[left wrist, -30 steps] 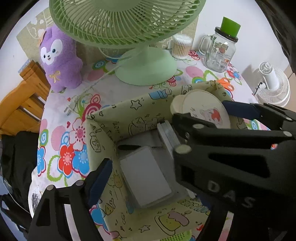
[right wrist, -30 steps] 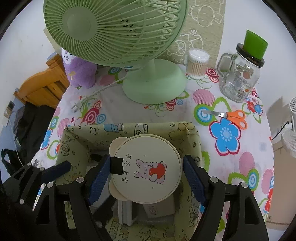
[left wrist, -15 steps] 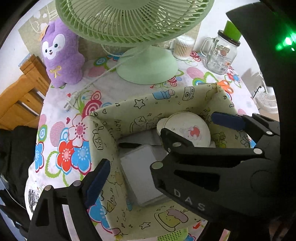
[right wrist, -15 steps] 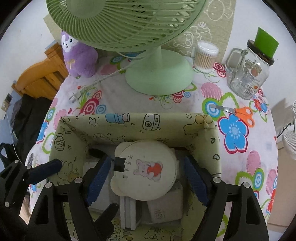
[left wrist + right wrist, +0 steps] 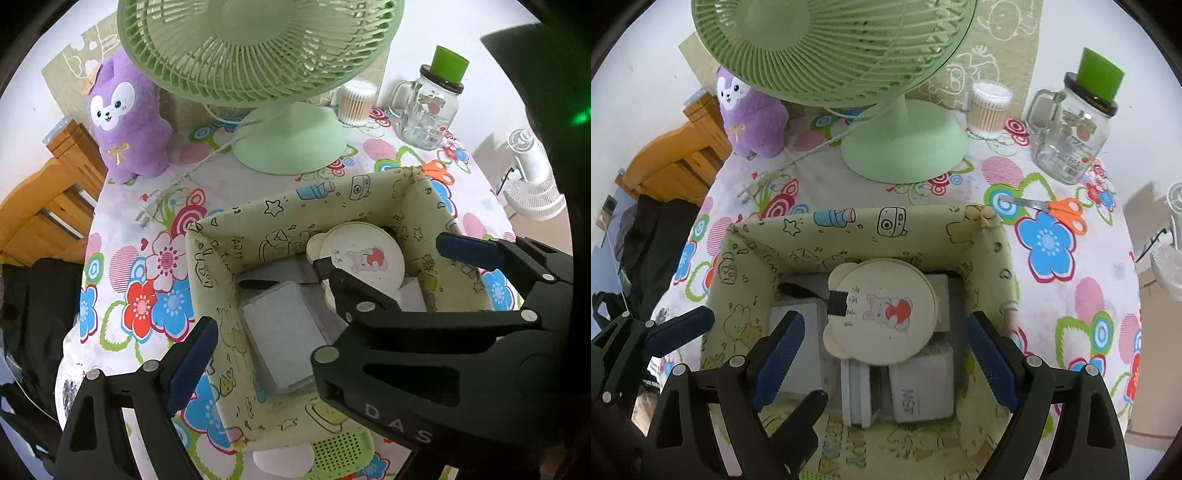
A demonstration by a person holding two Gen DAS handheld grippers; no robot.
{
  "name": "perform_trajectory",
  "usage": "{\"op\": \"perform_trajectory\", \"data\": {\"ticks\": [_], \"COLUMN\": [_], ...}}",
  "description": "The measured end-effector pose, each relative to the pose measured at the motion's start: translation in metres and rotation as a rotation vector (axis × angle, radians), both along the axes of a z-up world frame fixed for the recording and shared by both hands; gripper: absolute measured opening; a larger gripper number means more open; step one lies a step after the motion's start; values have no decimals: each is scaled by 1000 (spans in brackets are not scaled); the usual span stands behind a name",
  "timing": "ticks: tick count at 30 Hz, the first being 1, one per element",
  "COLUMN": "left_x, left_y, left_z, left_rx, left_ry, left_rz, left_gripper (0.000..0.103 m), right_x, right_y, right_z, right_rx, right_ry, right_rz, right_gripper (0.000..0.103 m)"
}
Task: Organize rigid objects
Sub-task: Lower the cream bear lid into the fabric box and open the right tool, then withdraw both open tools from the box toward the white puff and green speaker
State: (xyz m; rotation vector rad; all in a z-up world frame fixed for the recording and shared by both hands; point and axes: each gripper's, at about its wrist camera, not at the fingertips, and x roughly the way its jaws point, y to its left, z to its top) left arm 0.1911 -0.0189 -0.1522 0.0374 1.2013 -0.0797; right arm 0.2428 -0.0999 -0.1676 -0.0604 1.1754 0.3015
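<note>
A round cream lid-shaped disc (image 5: 882, 312) with two small ear-like lobes, smooth and matte, printed with a little rabbit holding a red shape and a column of small characters too fine to read, lies tilted inside the fabric storage box (image 5: 849, 229), resting on top of the grey boxes there. One of these, a flat grey box (image 5: 921, 386), shows embossed letters that look like "MSI" upside down (hard to be sure), and a white ridged case (image 5: 857, 389) stands on edge just left of it; a paler grey rectangular tin (image 5: 282, 334) lies flat at the box's left side. The storage box is soft, pale yellow-green cloth with black doodles of stars, a camera, a bottle and rabbits. The right gripper (image 5: 882, 363) hangs above the disc with its blue ribbed fingers (image 5: 777, 363) spread wide on either side, not touching it, holding nothing. The left gripper (image 5: 325, 306) is also released; its one visible blue finger sits outside the box's left wall, and the letters "DAS" show on the right gripper's black body in the left wrist view. Beyond the box, on the table (image 5: 1049, 243) under a glossy flower-print cloth, stand a green plastic fan (image 5: 901, 144), a purple plush toy (image 5: 753, 118), a tub of cotton swabs (image 5: 988, 107), a glass mug jar (image 5: 1071, 144) with a green top, and orange-handled scissors (image 5: 1056, 212).
</note>
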Motion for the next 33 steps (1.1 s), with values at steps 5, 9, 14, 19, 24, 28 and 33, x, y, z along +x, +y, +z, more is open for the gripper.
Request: {"op": "perform_trajectory", "data": {"ticks": [5, 9, 14, 19, 24, 28, 33], "left_x": [-10, -18, -31, -43, -53, -62, -71], "left_y": [-4, -6, -10, -9, -9, -11, -12], "left_z": [12, 20, 29, 39, 47, 52, 56], "left_rx": [0, 2, 1, -9, -11, -8, -2], "left_ry": [-22, -33, -49, -58, -71, -81, -87], "left_rz": [-6, -10, -18, -19, -22, -30, -34], "left_gripper": [91, 92, 95, 96, 96, 96, 96], "right_x": [-10, -20, -32, -44, -58, -67, -79], "right_y": [-7, -12, -15, -16, -18, -20, -27], "right_z": [12, 24, 35, 45, 54, 60, 68], "right_rx": [5, 9, 12, 21, 28, 33, 33], "right_ry": [-17, -40, -53, -68, -83, -99, -121], "right_rz": [-19, -28, -37, -40, -50, -69, -103], "right_gripper": [91, 91, 91, 91, 91, 91, 91]}}
